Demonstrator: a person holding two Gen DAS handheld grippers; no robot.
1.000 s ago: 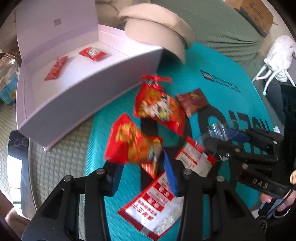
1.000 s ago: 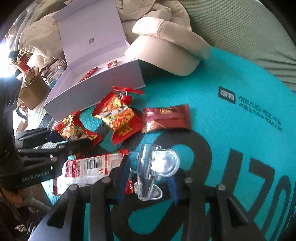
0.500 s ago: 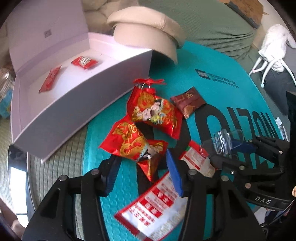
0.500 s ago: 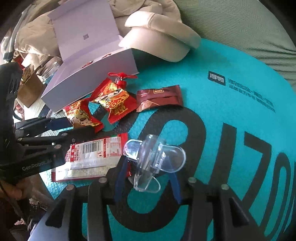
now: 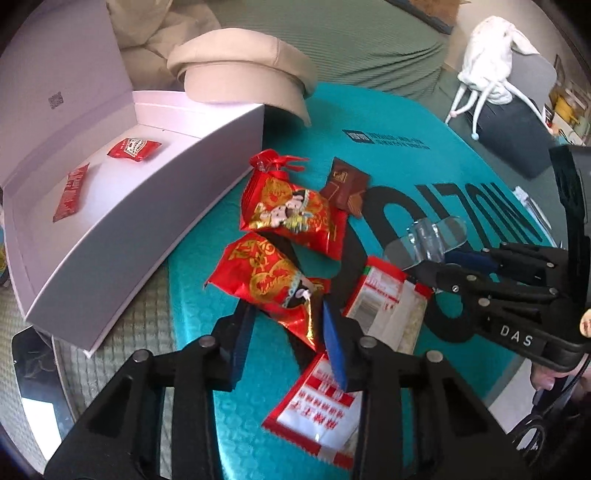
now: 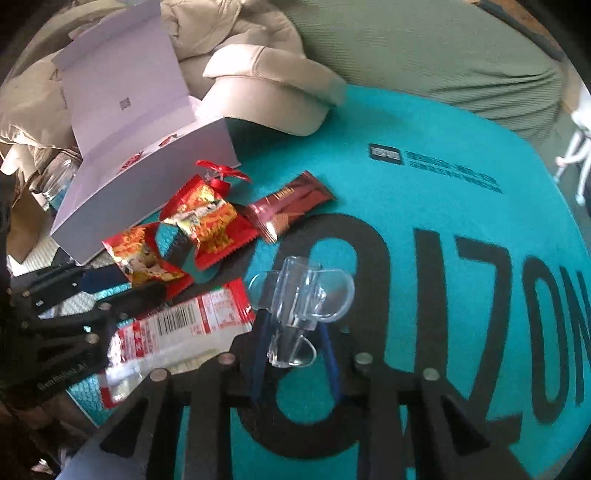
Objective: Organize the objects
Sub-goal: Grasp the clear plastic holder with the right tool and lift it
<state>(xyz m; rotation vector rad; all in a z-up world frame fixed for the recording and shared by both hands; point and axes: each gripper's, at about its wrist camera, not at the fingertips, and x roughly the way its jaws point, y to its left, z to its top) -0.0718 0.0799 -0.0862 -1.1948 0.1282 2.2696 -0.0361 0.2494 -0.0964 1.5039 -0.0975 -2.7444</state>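
It looked like a lived-in home. A green ribbed sofa (image 5: 369,55) ran across twelve o'clock, with a cream cap (image 5: 240,70) and a rumpled beige jacket (image 6: 229,33) lying against it. At two o'clock a white plush toy (image 5: 491,62) sat on a grey chair (image 5: 524,122). Snack packets (image 5: 291,210) lay on a teal mat (image 5: 406,122).

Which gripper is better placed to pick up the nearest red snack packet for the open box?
Left. The left gripper is open, its fingers either side of the red snack packet's corner, and the box lies on its side. The right gripper is shut on a clear clip.
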